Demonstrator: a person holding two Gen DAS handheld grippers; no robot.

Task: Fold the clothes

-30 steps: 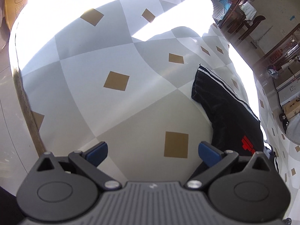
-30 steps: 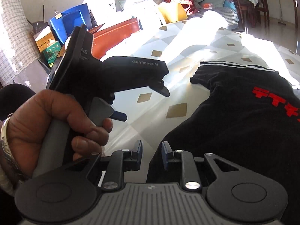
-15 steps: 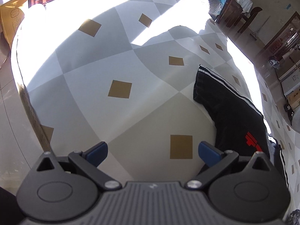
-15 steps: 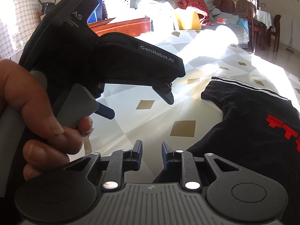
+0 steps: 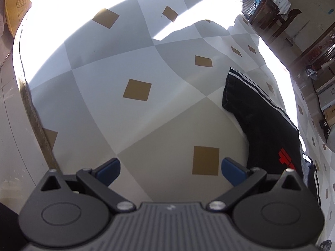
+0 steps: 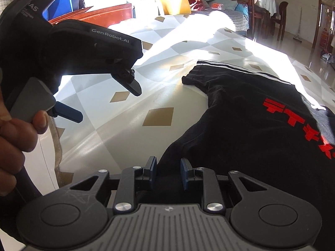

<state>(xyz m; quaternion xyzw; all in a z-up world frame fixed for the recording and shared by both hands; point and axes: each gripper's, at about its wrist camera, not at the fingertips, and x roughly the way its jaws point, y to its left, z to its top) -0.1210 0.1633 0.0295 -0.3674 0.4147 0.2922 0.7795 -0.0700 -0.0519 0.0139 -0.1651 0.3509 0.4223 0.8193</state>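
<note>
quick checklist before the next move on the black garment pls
1. Garment lies spread on the sheet: ok.
2. Left tool open and empty, over bare sheet beside the garment: ok.
3. Right tool over the garment's near edge, pads narrowly apart: ok.
4. Cloth actually pinched between the right pads: cannot tell, black on black.
5. Striped sleeve lying flat: ok.
6. Garment's far right side flat: cannot tell, it runs out of frame.
</note>
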